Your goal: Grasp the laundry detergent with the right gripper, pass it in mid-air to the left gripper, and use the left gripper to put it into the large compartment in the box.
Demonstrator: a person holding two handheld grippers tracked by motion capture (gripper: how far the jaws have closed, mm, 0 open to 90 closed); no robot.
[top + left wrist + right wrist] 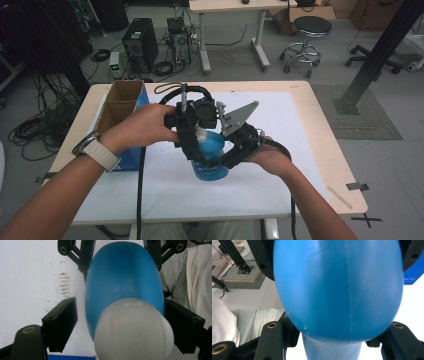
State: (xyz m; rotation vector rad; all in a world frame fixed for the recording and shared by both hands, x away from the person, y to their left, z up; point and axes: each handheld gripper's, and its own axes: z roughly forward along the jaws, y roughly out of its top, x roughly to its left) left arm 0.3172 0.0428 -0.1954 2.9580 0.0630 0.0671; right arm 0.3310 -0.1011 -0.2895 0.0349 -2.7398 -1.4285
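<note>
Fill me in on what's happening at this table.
A person is working on a blue bottle with a claw in each hand, over the white sheet on the table. The right claw is shut on the bottle's body and holds it upright. The left claw comes from above with its jaws either side of the white cap; a gap shows beside one jaw, so it has no grip yet. A blue cardboard box stands at the left.
</note>
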